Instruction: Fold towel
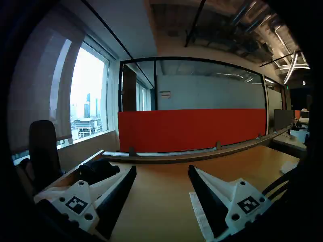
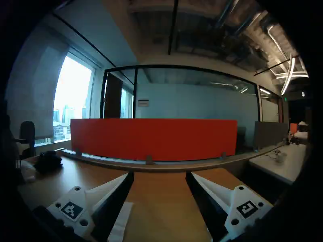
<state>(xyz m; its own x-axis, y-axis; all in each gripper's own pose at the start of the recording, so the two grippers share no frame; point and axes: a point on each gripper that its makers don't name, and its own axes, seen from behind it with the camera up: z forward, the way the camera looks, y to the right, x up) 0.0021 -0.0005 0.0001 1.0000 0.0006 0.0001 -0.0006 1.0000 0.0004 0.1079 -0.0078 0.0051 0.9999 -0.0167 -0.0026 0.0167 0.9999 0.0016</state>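
Towel (image 1: 197,211) edge low beside spread fingers (image 1: 232,197)

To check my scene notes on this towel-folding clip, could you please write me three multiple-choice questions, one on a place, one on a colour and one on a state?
1. Where does the dark object lie?
A) on the wooden desk, near the window
B) on a chair seat
C) on the floor

2. What colour is the desk partition?
A) blue
B) red
C) green

3. How does the left hand-held gripper stand?
A) shut on a towel
B) shut on nothing
C) open, holding nothing

Answers: 1 A, it rests on the desktop at the window side; 2 B, the panel is plainly red; 3 C, bare desk shows through the wide gap between its two sides.
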